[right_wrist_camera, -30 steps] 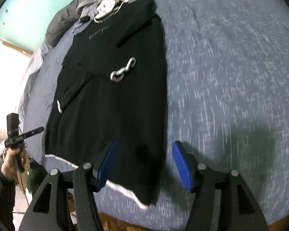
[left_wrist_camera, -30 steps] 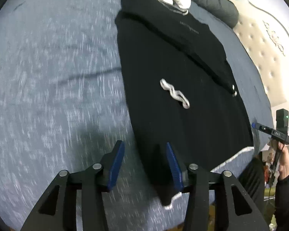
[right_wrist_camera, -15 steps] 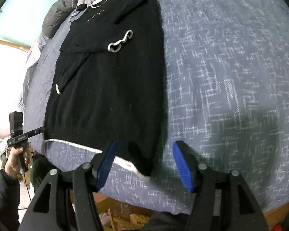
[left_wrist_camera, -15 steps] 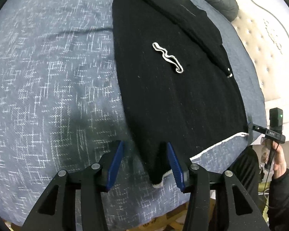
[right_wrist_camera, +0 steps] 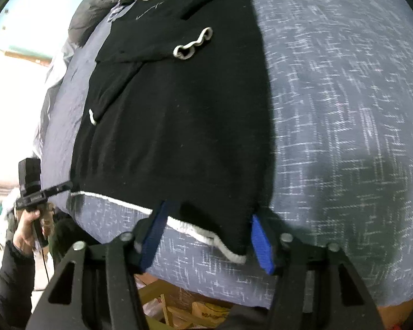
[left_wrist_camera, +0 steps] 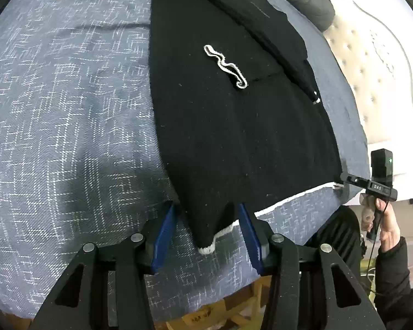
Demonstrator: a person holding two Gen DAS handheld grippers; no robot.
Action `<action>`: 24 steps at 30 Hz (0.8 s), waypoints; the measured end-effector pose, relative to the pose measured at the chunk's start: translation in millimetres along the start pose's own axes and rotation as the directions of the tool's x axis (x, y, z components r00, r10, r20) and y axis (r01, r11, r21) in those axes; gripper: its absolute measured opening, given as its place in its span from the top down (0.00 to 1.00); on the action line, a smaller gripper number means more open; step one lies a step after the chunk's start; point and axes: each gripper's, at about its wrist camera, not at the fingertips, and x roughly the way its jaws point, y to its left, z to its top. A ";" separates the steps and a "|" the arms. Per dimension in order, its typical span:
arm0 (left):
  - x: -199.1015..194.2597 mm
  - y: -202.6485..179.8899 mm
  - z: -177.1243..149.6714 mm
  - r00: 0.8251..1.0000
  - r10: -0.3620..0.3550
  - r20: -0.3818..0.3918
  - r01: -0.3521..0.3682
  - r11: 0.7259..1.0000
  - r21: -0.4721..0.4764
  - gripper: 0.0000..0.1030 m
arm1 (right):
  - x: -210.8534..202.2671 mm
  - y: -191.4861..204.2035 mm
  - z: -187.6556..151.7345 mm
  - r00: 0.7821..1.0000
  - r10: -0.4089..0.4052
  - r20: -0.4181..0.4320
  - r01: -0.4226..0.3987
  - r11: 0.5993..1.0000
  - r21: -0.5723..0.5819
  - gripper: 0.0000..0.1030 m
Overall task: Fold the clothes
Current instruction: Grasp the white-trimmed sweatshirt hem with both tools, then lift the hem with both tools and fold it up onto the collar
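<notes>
Both tongs stood wide: left tongs [left_wrist_camera: 206,229] and right tongs [right_wrist_camera: 210,238] each straddled a hem corner of the black sweater [left_wrist_camera: 234,126], spread ahead on the bed [left_wrist_camera: 68,110]. Risk: closing shallow could pinch only the top layer, or bedcover too.

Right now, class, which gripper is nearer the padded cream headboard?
Right. The right gripper sits at the black sweater hem corner on the headboard side; the left gripper jaws straddle the opposite corner, farther away.
</notes>
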 end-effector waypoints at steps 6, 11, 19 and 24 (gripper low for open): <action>-2.4 -10.7 -1.6 1.000 0.014 0.012 -0.014 0.999 0.043 0.90 | -4.2 -0.1 -1.8 1.000 0.000 0.030 0.001 1.000 -0.019 0.89; -15.5 -21.6 -3.3 0.999 -0.001 0.040 -0.002 0.997 0.081 0.93 | -19.0 7.5 -2.4 0.998 0.015 0.064 -0.012 0.999 -0.053 0.91; -48.7 -33.6 -4.8 0.995 -0.033 0.090 0.019 0.988 0.152 0.94 | -57.9 30.5 -3.6 0.990 0.054 0.131 -0.036 0.990 -0.134 0.93; -73.9 -50.0 -10.1 0.992 -0.037 0.120 0.011 0.979 0.204 0.94 | -78.2 40.6 -10.7 0.983 0.085 0.162 -0.057 0.983 -0.172 0.94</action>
